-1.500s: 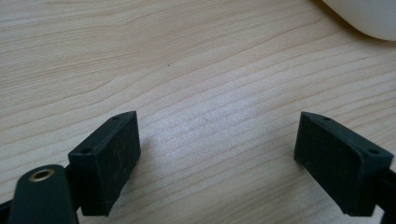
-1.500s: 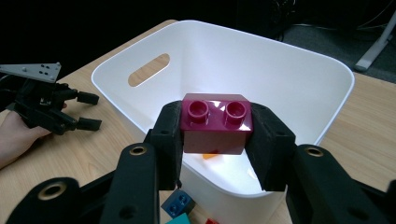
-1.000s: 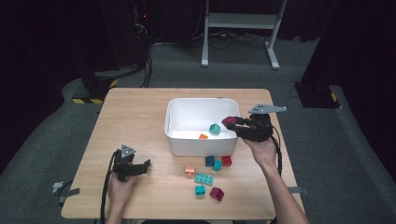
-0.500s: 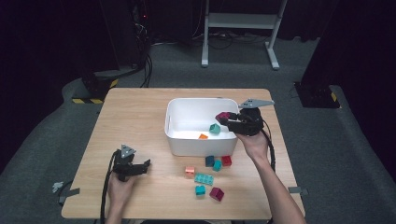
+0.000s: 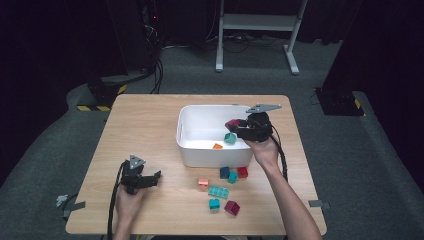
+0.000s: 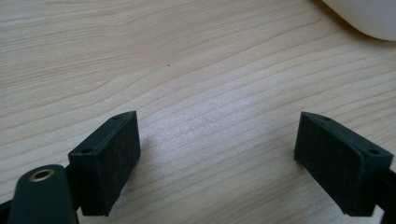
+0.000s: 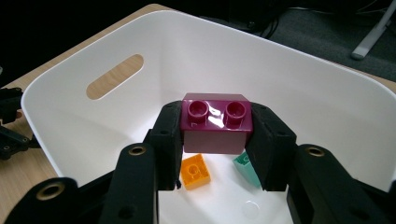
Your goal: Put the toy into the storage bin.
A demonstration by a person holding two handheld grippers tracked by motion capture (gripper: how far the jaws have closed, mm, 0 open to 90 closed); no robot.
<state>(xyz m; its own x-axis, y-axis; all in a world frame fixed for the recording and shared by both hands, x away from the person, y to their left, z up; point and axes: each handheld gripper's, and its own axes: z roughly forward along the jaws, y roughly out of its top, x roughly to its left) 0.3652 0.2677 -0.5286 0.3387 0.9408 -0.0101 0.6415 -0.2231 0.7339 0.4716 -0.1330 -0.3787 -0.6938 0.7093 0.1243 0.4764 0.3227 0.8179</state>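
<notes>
My right gripper [image 7: 215, 140] is shut on a magenta brick [image 7: 216, 122] with two studs, held over the inside of the white bin [image 7: 299, 79]. On the bin's floor below lie an orange brick [image 7: 196, 171] and a teal brick [image 7: 246, 169]. From above, the right gripper [image 5: 239, 128] hangs over the bin [image 5: 192, 150] by its right wall, magenta brick [image 5: 231, 123] at its tip, above the teal brick [image 5: 229, 138] and orange brick [image 5: 217, 146]. My left gripper [image 5: 150, 178] rests open on the table at front left; its jaws stand wide apart over bare wood [image 6: 215, 121].
In front of the bin lie loose bricks: dark blue [image 5: 224, 172], teal [image 5: 233, 176], red [image 5: 242, 172], salmon [image 5: 203, 183], a long teal plate [image 5: 218, 192], another teal [image 5: 214, 203] and a magenta one [image 5: 231, 207]. A bin corner [image 6: 364, 18] shows beyond the left jaws.
My right gripper has moved left and forward with the magenta brick, from the bin's right rim to over its inside. The left gripper has stayed put.
</notes>
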